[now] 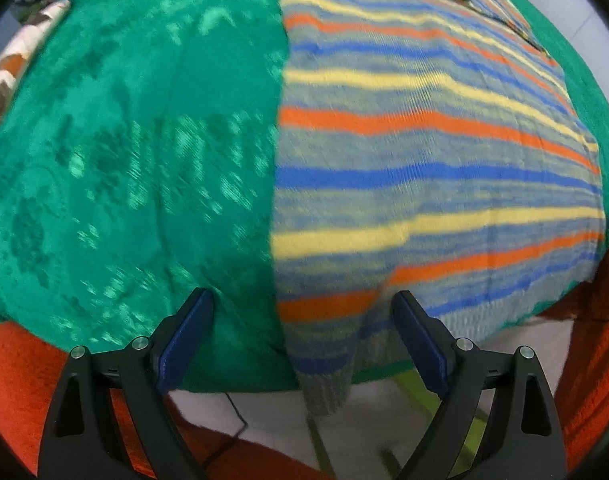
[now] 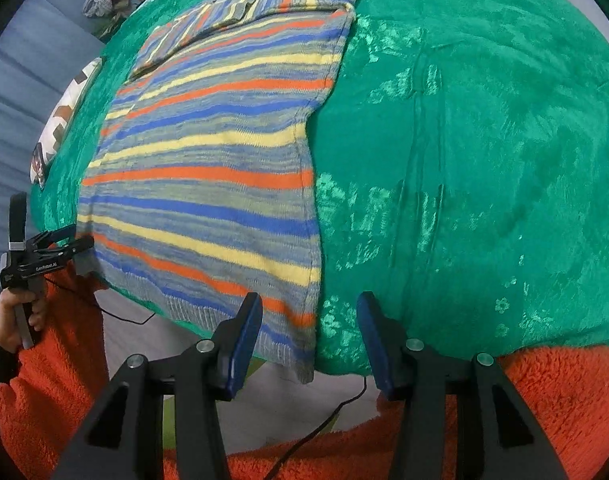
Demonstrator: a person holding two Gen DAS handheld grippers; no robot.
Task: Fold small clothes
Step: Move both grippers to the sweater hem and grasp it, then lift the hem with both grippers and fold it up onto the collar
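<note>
While my left tongs (image 1: 302, 312) and right tongs (image 2: 309, 312) both hang apart and empty over the hem corners of the striped sweater (image 2: 208, 168) lying flat across the frame's middle, I could pinch the green blanket (image 2: 464, 140) too.

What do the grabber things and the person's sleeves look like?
Each gripper has black angular plastic arms with round silver screws and two flat dark blue pads. The left gripper, seen from the right wrist, bears small white lettering. The sleeves are fluffy orange fleece. A thin black cable trails below.
</note>
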